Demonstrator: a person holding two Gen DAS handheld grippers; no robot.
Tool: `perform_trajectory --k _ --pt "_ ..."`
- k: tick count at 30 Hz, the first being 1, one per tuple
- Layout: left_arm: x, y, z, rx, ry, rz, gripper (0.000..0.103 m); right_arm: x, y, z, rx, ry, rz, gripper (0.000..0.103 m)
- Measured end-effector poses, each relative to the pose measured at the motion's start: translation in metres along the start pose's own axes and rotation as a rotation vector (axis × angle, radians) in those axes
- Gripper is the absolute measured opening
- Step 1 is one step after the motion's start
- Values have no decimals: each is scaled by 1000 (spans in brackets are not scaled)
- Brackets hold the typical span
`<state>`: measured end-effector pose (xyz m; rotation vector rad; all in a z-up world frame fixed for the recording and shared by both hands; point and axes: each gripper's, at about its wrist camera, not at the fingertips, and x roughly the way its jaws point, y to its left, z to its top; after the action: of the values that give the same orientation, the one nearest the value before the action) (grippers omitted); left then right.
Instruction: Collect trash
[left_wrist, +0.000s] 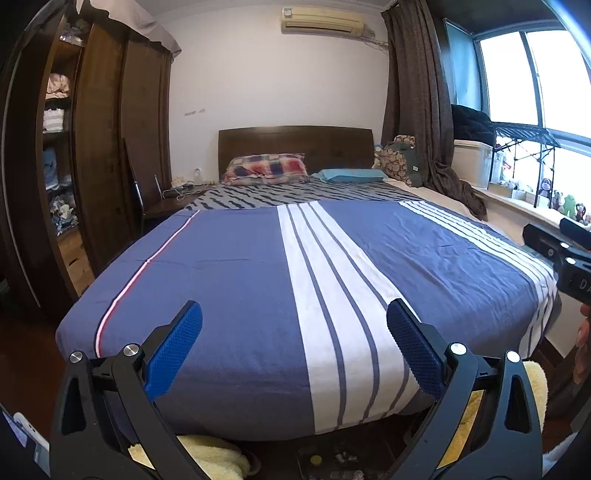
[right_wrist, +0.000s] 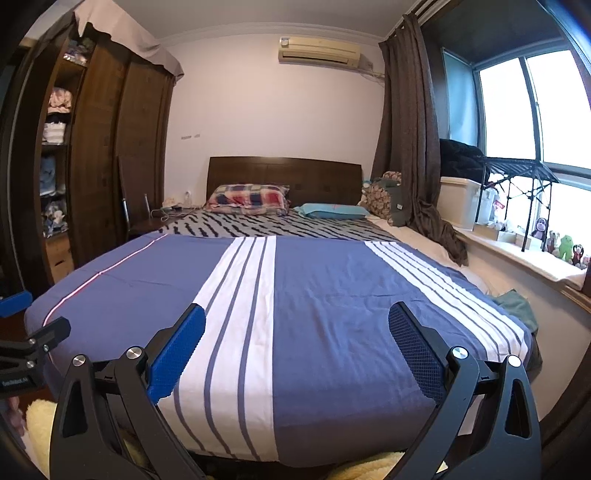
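My left gripper is open, its blue pads wide apart over the foot of a bed with a blue and white striped cover; nothing sits between them. My right gripper is also open and empty, over the same bed cover a little to the right. Each gripper shows at the edge of the other's view: the right one and the left one. On the dark floor below the bed's foot lie small scattered bits, among them a yellow round piece; what they are is unclear.
A cream fluffy rug lies on the floor by the bed's foot. A dark wardrobe stands left, a nightstand with small items beside the headboard. Pillows lie at the head. A windowsill with plush toys runs right; a green cloth hangs off the bed's right side.
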<state>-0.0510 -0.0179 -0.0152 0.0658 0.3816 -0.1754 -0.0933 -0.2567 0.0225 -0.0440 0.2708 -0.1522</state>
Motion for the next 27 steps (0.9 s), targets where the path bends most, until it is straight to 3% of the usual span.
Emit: perform_trajectory --k 27 --pt "-5 4 4 -3 -15 10 95 1 0 1 7 5 17 99"
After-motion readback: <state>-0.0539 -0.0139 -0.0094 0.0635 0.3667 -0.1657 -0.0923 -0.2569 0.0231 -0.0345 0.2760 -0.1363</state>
